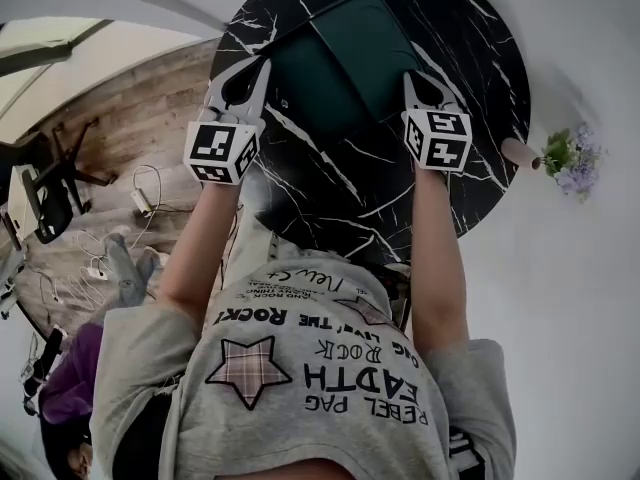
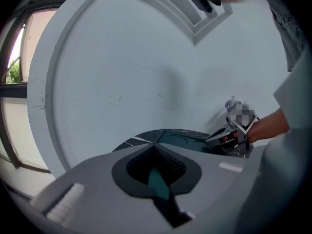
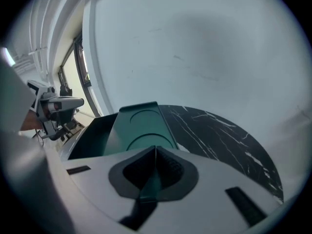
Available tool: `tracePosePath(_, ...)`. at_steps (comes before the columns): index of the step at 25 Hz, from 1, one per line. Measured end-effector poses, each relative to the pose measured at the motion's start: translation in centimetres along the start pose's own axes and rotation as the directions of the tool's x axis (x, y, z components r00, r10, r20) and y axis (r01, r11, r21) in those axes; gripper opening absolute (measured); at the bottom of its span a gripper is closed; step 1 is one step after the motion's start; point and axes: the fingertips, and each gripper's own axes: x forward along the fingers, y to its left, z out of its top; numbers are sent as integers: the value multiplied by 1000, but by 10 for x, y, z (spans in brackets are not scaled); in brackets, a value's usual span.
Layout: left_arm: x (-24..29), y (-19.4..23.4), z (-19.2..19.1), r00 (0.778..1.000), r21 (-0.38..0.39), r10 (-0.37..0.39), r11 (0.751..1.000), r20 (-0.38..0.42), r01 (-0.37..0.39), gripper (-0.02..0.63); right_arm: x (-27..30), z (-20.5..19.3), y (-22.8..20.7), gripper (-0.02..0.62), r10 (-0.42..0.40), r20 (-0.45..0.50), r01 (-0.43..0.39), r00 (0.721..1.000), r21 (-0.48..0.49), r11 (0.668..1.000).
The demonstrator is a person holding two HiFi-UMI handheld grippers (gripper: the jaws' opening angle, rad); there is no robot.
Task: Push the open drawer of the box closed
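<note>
green box (image 1: 372,43) drawer (image 1: 308,88) open | left tool (image 2: 155,147), right tool (image 3: 155,150): jaws together, nothing gripped

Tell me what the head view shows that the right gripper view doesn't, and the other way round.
Only the head view: the person's printed shirt, the wooden floor and purple flowers. Only the right gripper view: two circles pressed into the green box lid, and the right tool with its jaws meeting tip to tip. Both: the box with its drawer open, the black marble table and the left tool.
</note>
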Motion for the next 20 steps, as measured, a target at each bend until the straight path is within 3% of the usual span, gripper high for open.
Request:
tracePosePath(8,-1,-1,-40,995,69,-20,997,-94,27,9,5,-6,5,12,37,-93,-43,995,-60,997)
tracePosePath(14,-9,-3,-67,986,57,-44,997,-161,54,9,6,-7,6,12,48,-119,-55,992,-55,997)
tracePosePath(20,-15,-11,-99,961,123,-74,986,-265,110,9,6,-6,5,12,54,-122,-61,991,-50,997)
